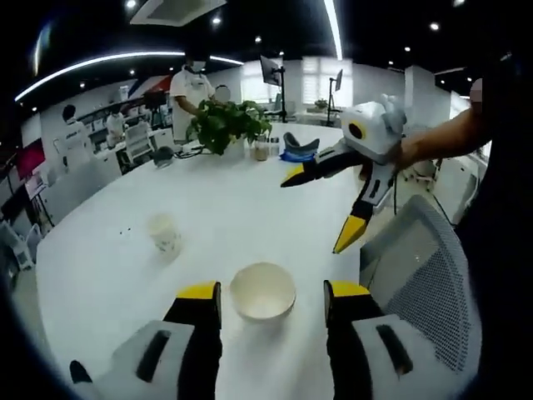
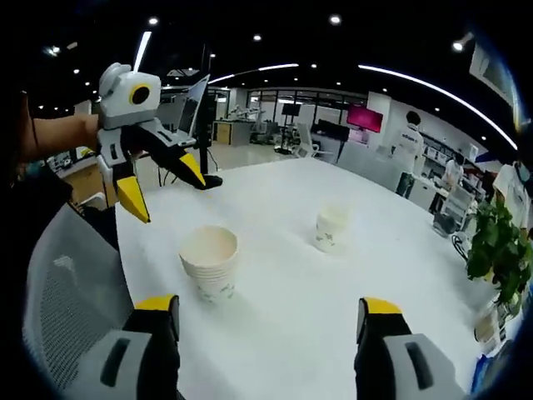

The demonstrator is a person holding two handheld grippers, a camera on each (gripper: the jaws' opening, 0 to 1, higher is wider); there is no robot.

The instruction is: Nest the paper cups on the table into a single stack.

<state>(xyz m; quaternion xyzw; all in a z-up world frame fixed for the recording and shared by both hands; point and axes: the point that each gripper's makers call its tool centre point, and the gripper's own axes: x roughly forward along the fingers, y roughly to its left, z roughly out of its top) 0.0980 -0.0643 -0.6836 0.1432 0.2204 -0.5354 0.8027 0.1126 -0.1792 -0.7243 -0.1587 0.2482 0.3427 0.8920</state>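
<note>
Left gripper view: left gripper point(image 1: 271, 296) jaws spread wide, holding nothing; cup stack point(image 1: 262, 291) sits on white table point(image 1: 233, 208) between the tips, upright, mouth up, long axis vertical. Single cup point(image 1: 166, 233) farther out, left of claw, upright. Right gripper point(image 2: 271, 312) also gaping, empty; stack point(image 2: 209, 262) ahead-left, single cup point(image 2: 331, 228) beyond, ahead.

The left gripper point(image 1: 272, 298) is held low over the near edge of the bench, its yellow-tipped jaws spread wide with nothing between them. The right gripper point(image 1: 325, 208) hangs above the bench's right edge, jaws parted and pointing down and leftward, gripped by a hand point(image 1: 410, 152) on a bare forearm. The right gripper's own jaws likewise stand well apart and grip nothing.
</note>
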